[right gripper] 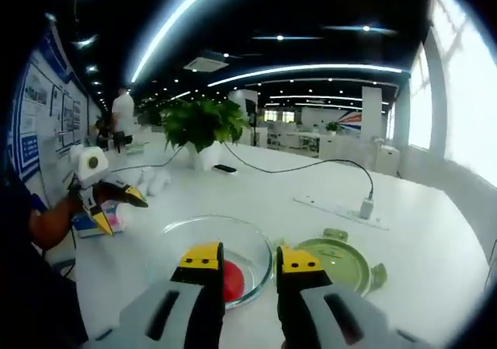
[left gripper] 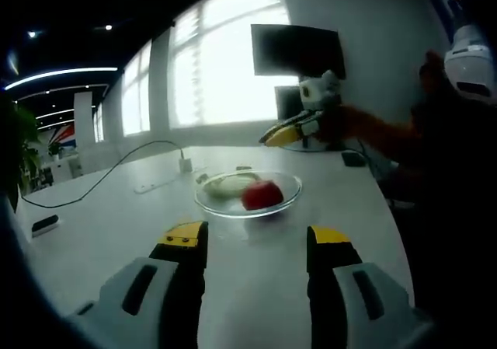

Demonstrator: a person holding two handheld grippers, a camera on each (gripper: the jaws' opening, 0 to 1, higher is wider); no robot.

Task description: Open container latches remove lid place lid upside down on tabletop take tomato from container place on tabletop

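Observation:
A clear glass container (left gripper: 248,201) (right gripper: 194,244) stands on the white table with a red tomato (left gripper: 262,195) (right gripper: 232,280) inside it. The round green lid (right gripper: 338,263) lies flat on the table beside the container, its latch tabs sticking out; in the left gripper view the lid (left gripper: 227,184) shows through the glass. My left gripper (left gripper: 256,240) (right gripper: 118,209) is open, low and short of the container. My right gripper (right gripper: 250,260) (left gripper: 283,135) hovers above the container, its jaws a narrow gap apart with nothing between them.
A white power strip (left gripper: 155,184) (right gripper: 334,204) with a black cable lies on the table. A dark flat device (left gripper: 44,225) sits near the edge. A potted plant (right gripper: 202,123) stands at the far end, a monitor (left gripper: 299,50) by the window. A person (right gripper: 122,112) stands far back.

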